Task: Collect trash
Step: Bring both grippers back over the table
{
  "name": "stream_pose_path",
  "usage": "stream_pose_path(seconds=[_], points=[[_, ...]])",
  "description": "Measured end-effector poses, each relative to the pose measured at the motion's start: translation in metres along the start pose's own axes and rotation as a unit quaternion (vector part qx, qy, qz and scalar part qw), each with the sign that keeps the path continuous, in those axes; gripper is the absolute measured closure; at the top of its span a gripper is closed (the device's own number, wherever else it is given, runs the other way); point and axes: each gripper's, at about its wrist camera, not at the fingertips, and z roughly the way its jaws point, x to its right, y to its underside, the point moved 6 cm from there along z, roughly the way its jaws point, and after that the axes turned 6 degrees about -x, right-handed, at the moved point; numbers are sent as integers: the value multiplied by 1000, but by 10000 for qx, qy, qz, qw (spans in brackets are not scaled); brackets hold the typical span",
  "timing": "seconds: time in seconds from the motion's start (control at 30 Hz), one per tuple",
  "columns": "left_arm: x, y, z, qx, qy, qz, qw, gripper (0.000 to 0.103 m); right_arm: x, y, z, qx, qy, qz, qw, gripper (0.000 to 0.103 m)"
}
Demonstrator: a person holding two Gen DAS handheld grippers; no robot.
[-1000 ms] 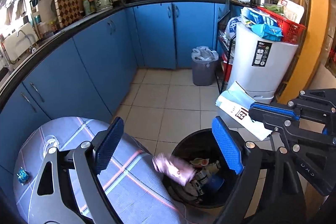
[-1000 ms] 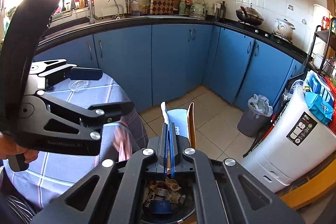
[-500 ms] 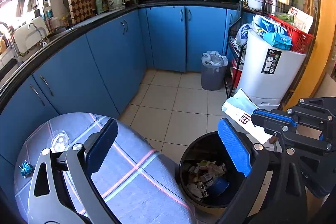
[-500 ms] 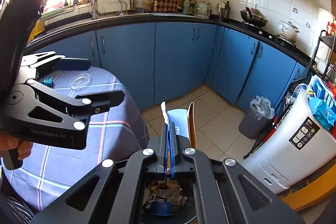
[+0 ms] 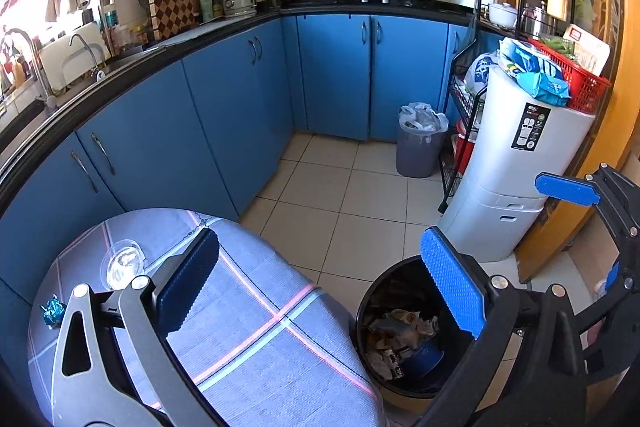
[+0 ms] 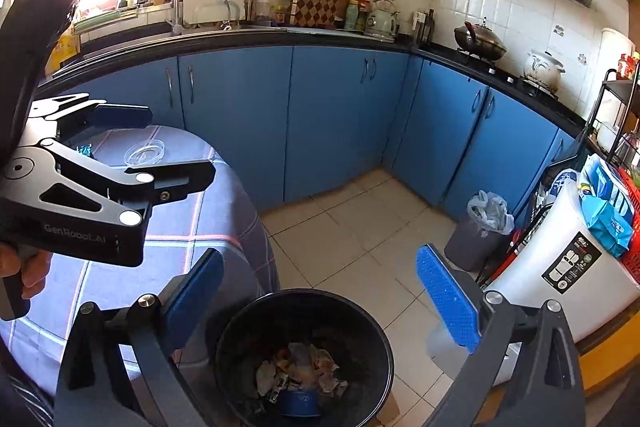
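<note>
Black bin (image 6: 240,331) beneath opening right tongs (image 6: 320,301)

Checked tablecloth (image 5: 248,339) with clear lid (image 5: 121,263), blue wrapper (image 5: 52,310)

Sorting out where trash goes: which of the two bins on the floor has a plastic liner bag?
The grey bin by the cabinets; its white bag sticks out. The black bin beside the table has none visible.

Trash bin beside a cloth-covered counter in a kitchen

The bin (image 6: 304,355) stands on the floor just right of the counter (image 5: 248,347), crumpled trash (image 6: 300,371) in it; a dish (image 5: 122,263) and a wrapper (image 5: 52,311) lie on the counter's far-left part.
</note>
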Motion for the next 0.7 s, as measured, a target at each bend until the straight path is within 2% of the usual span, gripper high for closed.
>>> stream_pose_path(seconds=[0.27,0.43,0.7], points=[[-13,1,-5,53,-41,-54,10000,4,-8,-7,3,35,-70,-33,10000,9],[-40,5,-10,97,-162,-193,9996,3,-29,-21,10,57,-211,-144,9997,9],[-142,35,-15,-27,-720,-810,9941,4,-105,-57,49,30,-843,-547,9949,8]])
